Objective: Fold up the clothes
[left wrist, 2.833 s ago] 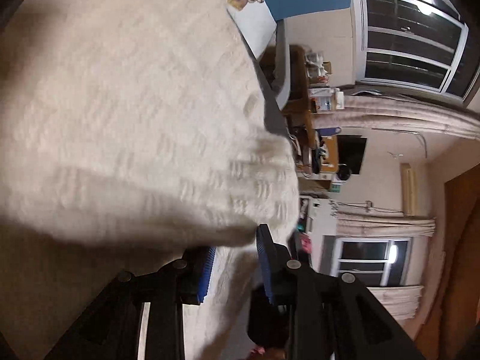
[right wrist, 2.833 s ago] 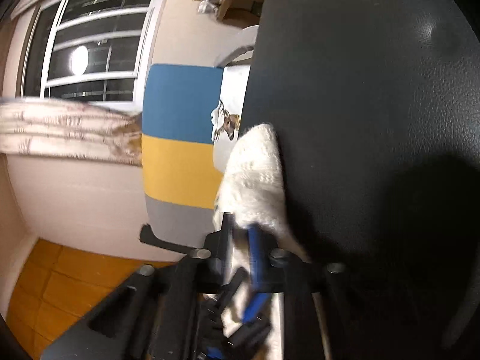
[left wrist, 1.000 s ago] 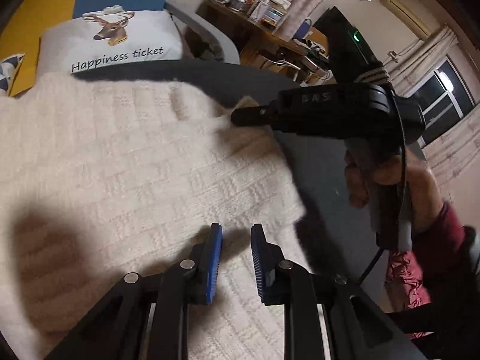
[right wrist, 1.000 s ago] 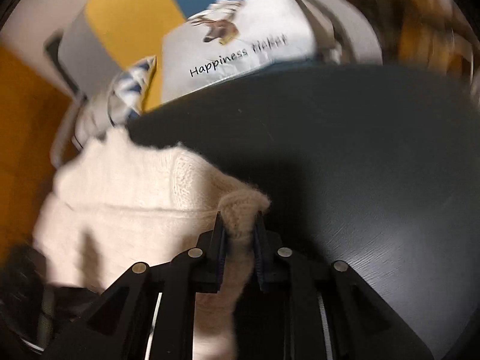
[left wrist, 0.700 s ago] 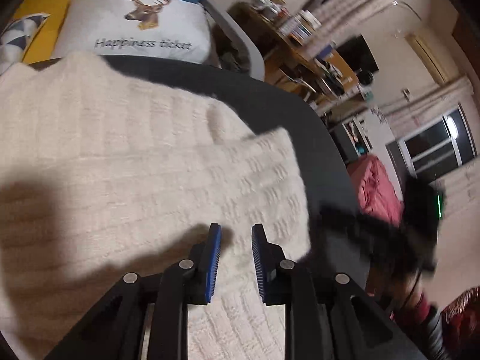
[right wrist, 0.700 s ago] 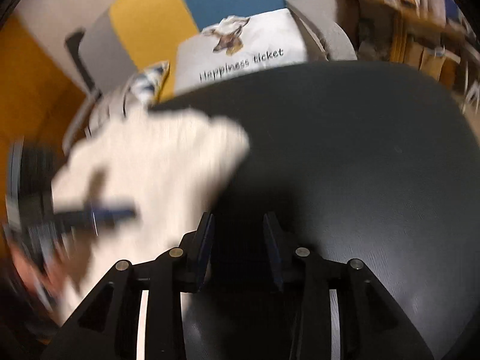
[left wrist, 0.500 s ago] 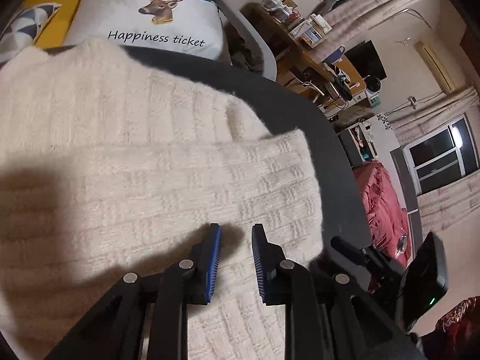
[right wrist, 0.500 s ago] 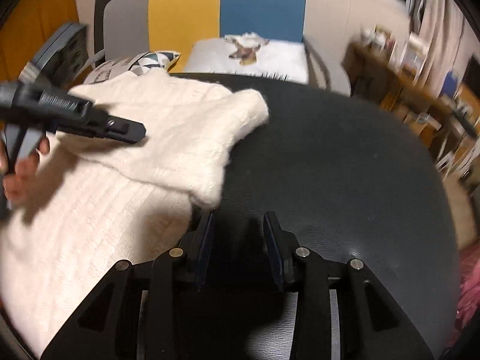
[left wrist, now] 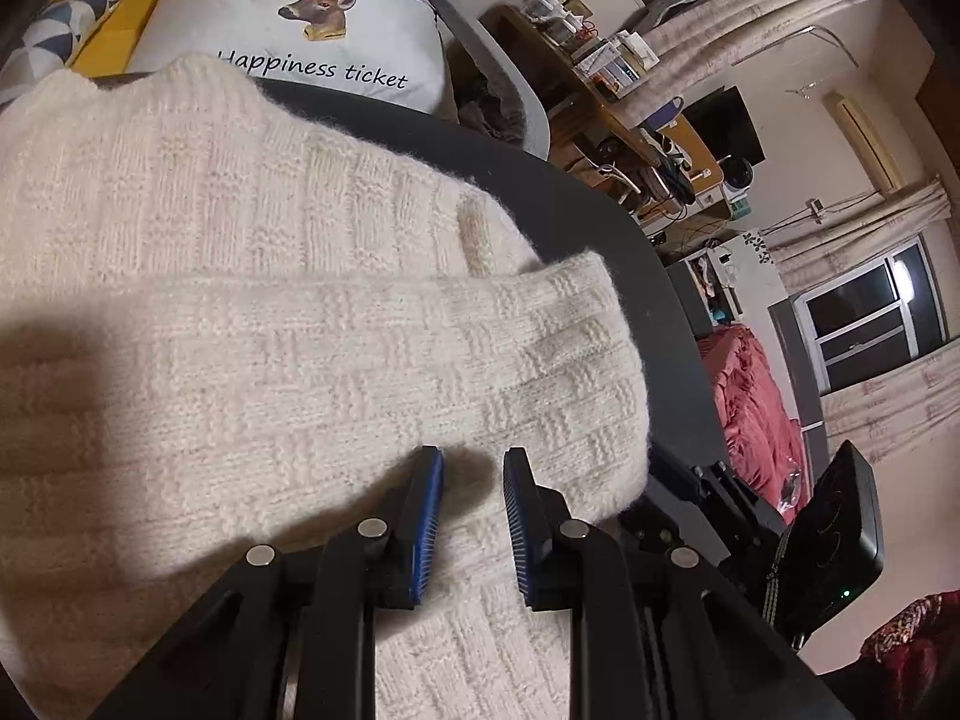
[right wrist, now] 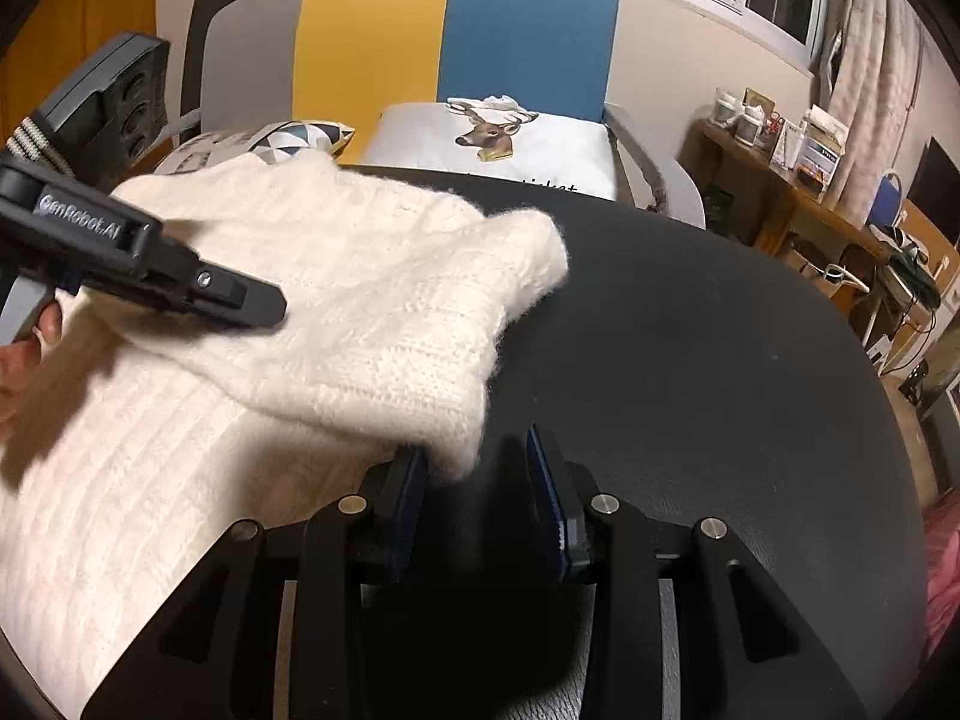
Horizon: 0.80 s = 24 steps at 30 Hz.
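A cream knitted sweater point(left wrist: 252, 324) lies on a round black table point(right wrist: 690, 360), with a folded part lying across its top. It also shows in the right wrist view point(right wrist: 336, 312). My left gripper point(left wrist: 471, 468) is open and empty, hovering just above the knit. It shows from the side in the right wrist view point(right wrist: 264, 306), over the sweater. My right gripper point(right wrist: 477, 462) is open and empty at the sweater's near right corner, its left finger point(right wrist: 411, 468) tucked under the fabric edge. The right gripper's body point(left wrist: 744, 516) sits low beside the table edge.
A sofa with yellow and blue back panels point(right wrist: 456, 30) stands behind the table, holding a deer-print pillow point(right wrist: 492, 138) and a patterned cushion point(right wrist: 300, 135). A cluttered wooden desk point(right wrist: 828, 210) is at the right. A red blanket point(left wrist: 750, 408) lies beyond the table.
My right gripper let go of the sweater part it carried over, opened, and drew back to the near corner. My left gripper stayed open over the knit.
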Tool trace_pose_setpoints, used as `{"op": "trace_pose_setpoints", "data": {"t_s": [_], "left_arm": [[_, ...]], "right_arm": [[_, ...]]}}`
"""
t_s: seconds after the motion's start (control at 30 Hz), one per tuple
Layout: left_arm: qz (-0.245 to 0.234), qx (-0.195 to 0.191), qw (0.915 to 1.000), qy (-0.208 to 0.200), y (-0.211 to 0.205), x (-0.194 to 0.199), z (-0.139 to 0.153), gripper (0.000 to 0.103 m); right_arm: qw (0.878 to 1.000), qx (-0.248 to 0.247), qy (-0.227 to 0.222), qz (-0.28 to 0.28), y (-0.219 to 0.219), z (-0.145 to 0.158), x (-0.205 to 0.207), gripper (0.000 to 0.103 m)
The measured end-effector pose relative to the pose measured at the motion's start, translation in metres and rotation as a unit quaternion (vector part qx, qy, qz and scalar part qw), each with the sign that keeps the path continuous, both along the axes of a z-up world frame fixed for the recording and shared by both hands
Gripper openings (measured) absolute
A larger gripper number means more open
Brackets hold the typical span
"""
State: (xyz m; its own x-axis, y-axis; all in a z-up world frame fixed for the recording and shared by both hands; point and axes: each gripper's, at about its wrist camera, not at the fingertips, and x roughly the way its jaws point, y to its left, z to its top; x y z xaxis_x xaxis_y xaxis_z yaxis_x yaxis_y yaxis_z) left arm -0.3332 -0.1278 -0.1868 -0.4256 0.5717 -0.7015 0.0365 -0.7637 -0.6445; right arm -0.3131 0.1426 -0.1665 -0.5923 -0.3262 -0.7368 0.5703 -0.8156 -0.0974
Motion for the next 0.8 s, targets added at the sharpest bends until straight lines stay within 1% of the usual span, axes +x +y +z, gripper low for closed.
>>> {"op": "trace_pose_setpoints", "data": {"t_s": [0.03, 0.07, 0.1, 0.17, 0.27, 0.3, 0.33, 0.4, 0.47, 0.53, 0.6, 0.63, 0.67, 0.7, 0.73, 0.77, 0.8], "left_arm": [[0.000, 0.001, 1.0000, 0.000, -0.001, 0.000, 0.000, 0.020], [-0.003, -0.003, 1.0000, 0.003, 0.000, 0.001, 0.000, 0.020], [-0.007, -0.009, 0.9999, 0.006, 0.001, 0.002, 0.000, 0.020], [-0.024, -0.037, 0.9989, 0.018, 0.007, 0.004, 0.004, 0.020], [-0.056, -0.089, 0.9939, 0.032, 0.020, 0.007, 0.009, 0.020], [-0.061, -0.102, 0.9924, 0.031, 0.024, 0.006, 0.011, 0.020], [-0.066, -0.107, 0.9916, 0.026, 0.025, 0.005, 0.013, 0.020], [-0.076, -0.117, 0.9900, 0.019, 0.028, 0.003, 0.016, 0.020], [-0.081, -0.110, 0.9903, 0.024, 0.023, -0.004, 0.027, 0.021], [-0.080, -0.101, 0.9910, 0.034, 0.017, -0.017, 0.039, 0.022], [-0.086, -0.063, 0.9937, 0.036, 0.012, -0.036, 0.048, 0.026], [-0.088, -0.047, 0.9947, 0.025, 0.010, -0.049, 0.049, 0.027], [-0.091, -0.033, 0.9952, 0.015, 0.009, -0.062, 0.050, 0.029], [-0.093, -0.034, 0.9951, 0.011, 0.009, -0.075, 0.050, 0.029], [-0.093, -0.036, 0.9950, 0.008, 0.011, -0.087, 0.049, 0.030], [-0.093, -0.027, 0.9953, 0.001, 0.011, -0.095, 0.047, 0.030], [-0.098, -0.011, 0.9951, -0.007, 0.011, -0.104, 0.045, 0.031]], "right_arm": [[1.000, 0.004, 0.011, -0.004, 0.000, 0.000, 0.000, 0.037], [1.000, 0.011, 0.023, -0.010, -0.004, 0.003, -0.001, 0.033], [0.999, 0.019, 0.032, -0.016, -0.007, 0.005, 0.001, 0.008], [0.998, 0.035, 0.053, -0.015, -0.016, 0.014, 0.006, 0.007], [0.988, 0.069, 0.133, -0.021, -0.022, 0.040, 0.042, 0.006], [0.984, 0.089, 0.152, -0.026, -0.025, 0.041, 0.050, 0.000], [0.982, 0.103, 0.155, -0.030, -0.028, 0.037, 0.052, 0.000], [0.983, 0.119, 0.134, -0.028, -0.031, 0.021, 0.047, 0.000], [0.984, 0.136, 0.111, -0.025, -0.032, 0.006, 0.042, 0.000], [0.988, 0.127, 0.090, -0.024, -0.028, -0.001, 0.044, 0.000], [0.995, 0.070, 0.060, -0.029, -0.012, 0.008, 0.053, 0.000], [0.998, 0.032, 0.040, -0.037, -0.001, 0.015, 0.054, 0.001], [0.999, -0.007, 0.019, -0.043, 0.009, 0.022, 0.056, 0.004], [0.997, -0.058, -0.014, -0.044, 0.022, 0.029, 0.054, 0.009], [0.990, -0.123, -0.054, -0.045, 0.032, 0.030, 0.051, 0.015], [0.977, -0.186, -0.094, -0.045, 0.043, 0.032, 0.047, 0.021], [0.958, -0.249, -0.134, -0.045, 0.053, 0.034, 0.044, 0.037]]}}
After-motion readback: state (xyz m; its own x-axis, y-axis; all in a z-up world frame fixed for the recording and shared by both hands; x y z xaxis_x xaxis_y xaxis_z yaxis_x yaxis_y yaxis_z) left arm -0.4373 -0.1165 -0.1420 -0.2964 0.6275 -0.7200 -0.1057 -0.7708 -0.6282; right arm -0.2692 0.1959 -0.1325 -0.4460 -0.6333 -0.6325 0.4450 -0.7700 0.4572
